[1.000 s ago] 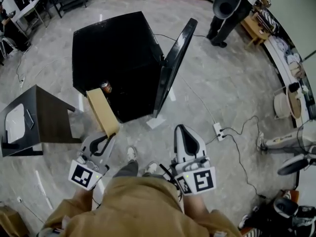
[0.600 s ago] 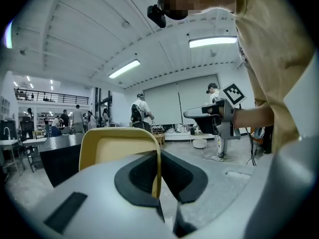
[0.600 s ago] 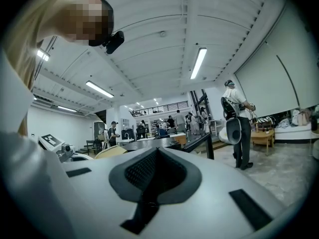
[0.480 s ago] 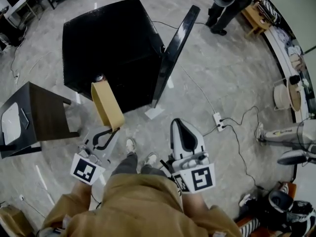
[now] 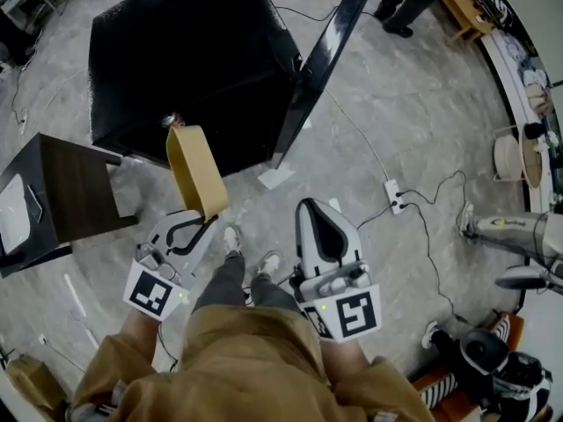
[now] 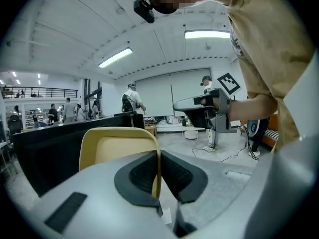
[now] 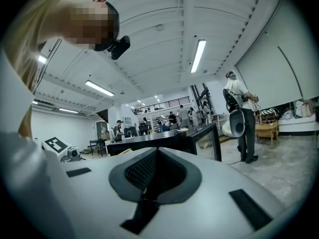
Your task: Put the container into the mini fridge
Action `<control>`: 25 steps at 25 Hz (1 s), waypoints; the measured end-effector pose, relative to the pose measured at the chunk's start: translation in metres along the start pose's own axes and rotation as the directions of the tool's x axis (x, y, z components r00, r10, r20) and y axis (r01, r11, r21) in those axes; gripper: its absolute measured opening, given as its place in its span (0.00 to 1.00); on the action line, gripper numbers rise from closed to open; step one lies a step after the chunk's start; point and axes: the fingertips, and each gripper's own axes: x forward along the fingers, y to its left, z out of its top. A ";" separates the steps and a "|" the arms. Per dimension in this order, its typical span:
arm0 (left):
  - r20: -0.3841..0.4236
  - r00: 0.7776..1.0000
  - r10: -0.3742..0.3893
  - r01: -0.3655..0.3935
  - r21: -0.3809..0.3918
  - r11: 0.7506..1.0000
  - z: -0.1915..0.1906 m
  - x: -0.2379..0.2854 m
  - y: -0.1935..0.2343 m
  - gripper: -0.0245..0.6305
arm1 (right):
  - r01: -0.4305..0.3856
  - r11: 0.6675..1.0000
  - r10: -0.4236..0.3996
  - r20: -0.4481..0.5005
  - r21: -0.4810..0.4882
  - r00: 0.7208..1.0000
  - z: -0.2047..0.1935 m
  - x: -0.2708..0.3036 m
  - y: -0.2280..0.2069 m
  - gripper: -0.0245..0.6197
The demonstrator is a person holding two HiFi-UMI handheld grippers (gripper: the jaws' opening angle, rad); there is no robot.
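A shallow yellow container (image 5: 195, 167) stands on edge in my left gripper (image 5: 203, 221), whose jaws are shut on its rim. In the left gripper view the container (image 6: 117, 144) rises between the dark pads of that gripper (image 6: 158, 167). The black mini fridge (image 5: 189, 64) stands ahead on the floor, its door (image 5: 321, 64) swung open to the right. A can (image 5: 169, 121) shows at the fridge's open front, just beyond the container's far end. My right gripper (image 5: 324, 229) is shut with nothing in it, level with the left one; its pads meet in the right gripper view (image 7: 155, 169).
A dark wooden side table (image 5: 54, 192) stands left of the fridge. A white power strip (image 5: 396, 200) and black cables lie on the floor to the right. A person (image 5: 406, 3) stands at the far right. My feet (image 5: 233, 237) are below the grippers.
The whole view has shifted: the fridge and container sit closer and further left. My left gripper has carried the container up toward the fridge's open front. The right gripper stays shut.
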 end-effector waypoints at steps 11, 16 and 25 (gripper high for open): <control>-0.052 0.999 0.003 -0.001 0.051 0.999 -0.031 0.022 0.018 0.05 | 0.022 1.000 -0.022 -0.020 -0.006 1.000 -0.022 0.016 -0.010 0.04; -0.058 0.998 -0.007 0.010 0.052 0.999 -0.046 0.031 0.026 0.05 | 0.019 1.000 -0.020 -0.044 -0.021 0.999 -0.036 0.024 -0.008 0.04; -0.055 0.998 -0.019 0.023 0.068 0.997 -0.073 0.036 0.036 0.06 | 0.073 0.997 -0.072 -0.040 0.016 0.997 -0.048 0.032 0.000 0.04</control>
